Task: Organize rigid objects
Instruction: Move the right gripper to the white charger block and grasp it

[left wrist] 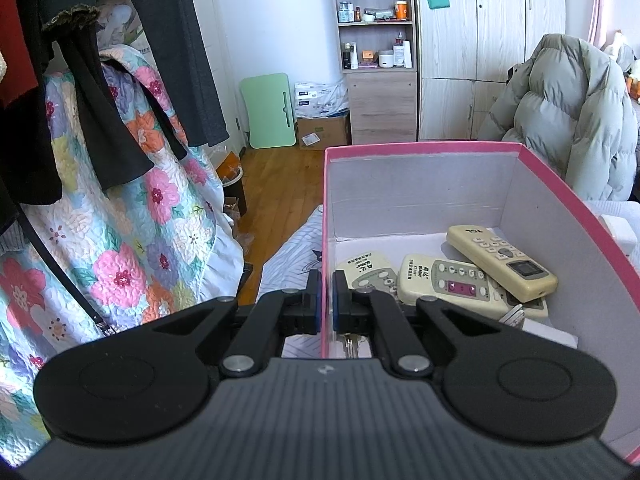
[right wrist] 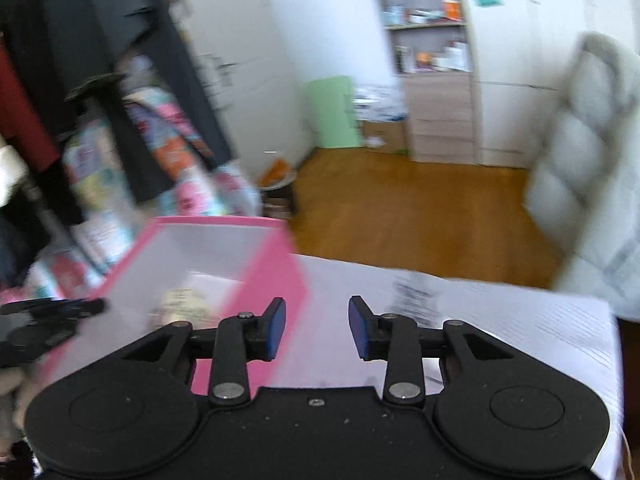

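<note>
The left gripper [left wrist: 327, 300] is clamped on the near wall of the pink box [left wrist: 420, 148], which holds three cream remotes [left wrist: 500, 258] overlapping on its floor. The right gripper [right wrist: 317, 326], tilted downward, stands partly open and empty just right of the box, over a white sheet [right wrist: 520, 320].

Floral quilt [left wrist: 132, 216] beside dark hanging clothes [left wrist: 100, 80]; grey puffer jacket [left wrist: 568, 112]; green board [left wrist: 270, 110].

A home bedroom: hanging clothes [left wrist: 168, 60], floral quilt [left wrist: 132, 240], wardrobe [left wrist: 480, 40], toiletry shelves [left wrist: 374, 16], wooden floor [left wrist: 280, 184].
</note>
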`<act>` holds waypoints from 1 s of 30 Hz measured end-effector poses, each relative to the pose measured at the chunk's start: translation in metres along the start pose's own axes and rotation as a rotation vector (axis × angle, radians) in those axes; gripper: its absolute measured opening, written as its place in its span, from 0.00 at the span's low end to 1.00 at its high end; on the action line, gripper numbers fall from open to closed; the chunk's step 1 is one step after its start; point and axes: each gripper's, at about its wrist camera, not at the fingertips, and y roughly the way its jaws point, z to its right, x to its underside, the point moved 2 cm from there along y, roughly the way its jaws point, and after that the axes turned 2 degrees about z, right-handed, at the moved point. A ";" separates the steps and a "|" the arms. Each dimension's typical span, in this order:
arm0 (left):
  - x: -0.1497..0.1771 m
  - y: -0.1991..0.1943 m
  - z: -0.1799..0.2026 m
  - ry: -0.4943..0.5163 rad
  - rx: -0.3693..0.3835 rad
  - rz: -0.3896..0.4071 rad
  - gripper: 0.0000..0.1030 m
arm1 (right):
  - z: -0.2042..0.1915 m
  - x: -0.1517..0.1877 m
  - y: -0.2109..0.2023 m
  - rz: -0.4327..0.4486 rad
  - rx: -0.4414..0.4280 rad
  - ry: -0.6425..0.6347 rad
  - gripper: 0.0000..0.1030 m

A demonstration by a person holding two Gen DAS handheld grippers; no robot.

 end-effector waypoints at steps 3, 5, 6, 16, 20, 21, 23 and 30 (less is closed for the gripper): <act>0.001 0.000 -0.001 -0.001 0.000 -0.007 0.04 | 0.027 0.012 0.003 -0.012 0.091 0.034 0.45; 0.000 0.000 -0.001 0.000 0.000 -0.006 0.04 | 0.041 0.021 0.010 -0.024 0.149 0.035 0.47; 0.000 0.000 -0.001 0.000 0.000 -0.007 0.04 | 0.043 0.025 0.014 -0.034 0.160 0.035 0.47; -0.001 0.001 0.000 0.002 -0.002 -0.011 0.04 | 0.058 0.046 0.054 -0.028 0.248 0.040 0.68; 0.000 0.001 0.000 0.003 -0.002 -0.011 0.04 | 0.064 0.051 0.069 -0.044 0.263 0.037 0.69; -0.001 0.001 0.000 0.002 -0.002 -0.010 0.04 | 0.066 0.052 0.071 -0.046 0.267 0.038 0.69; -0.001 0.001 0.000 0.002 -0.002 -0.010 0.04 | 0.068 0.054 0.077 -0.040 0.280 0.030 0.69; 0.000 0.001 0.000 -0.001 0.000 -0.010 0.04 | 0.058 0.068 0.084 0.034 0.300 -0.127 0.70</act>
